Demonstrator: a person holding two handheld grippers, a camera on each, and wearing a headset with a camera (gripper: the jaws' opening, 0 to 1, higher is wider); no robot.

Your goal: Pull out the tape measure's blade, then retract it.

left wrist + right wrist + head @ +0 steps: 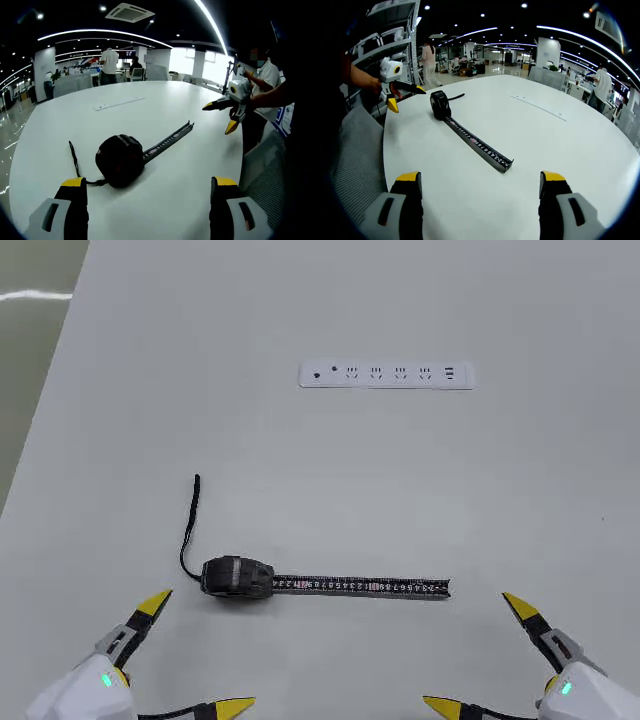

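Tape measure point(237, 577) lies on its side on the white table point(300, 470), in the near middle, its dark case toward the left gripper point(195, 653) and its blade point(360, 586) already drawn out flat to the right, ending at the hook point(446, 587), nearer the right gripper point(480, 655). Both grippers have their yellow-tipped jaws spread wide and hold nothing; each hovers apart from the tape measure, one at either end. A black wrist strap point(189, 525) trails from the case away from the person. The pull-out looks done, so the risk lies in the retraction: if the lock is freed with the blade unguided, it may whip back and the hook slam into the case, and the light case could skid on the smooth top unless the left jaws pin it. A pinch near the blade's far end might buckle the thin strip, and the loose strap could be caught between the jaws. Graduations and numerals run along the blade but are too fine to read surely, and I can make out no brand on the case or on the white power strip point(386, 374) beyond
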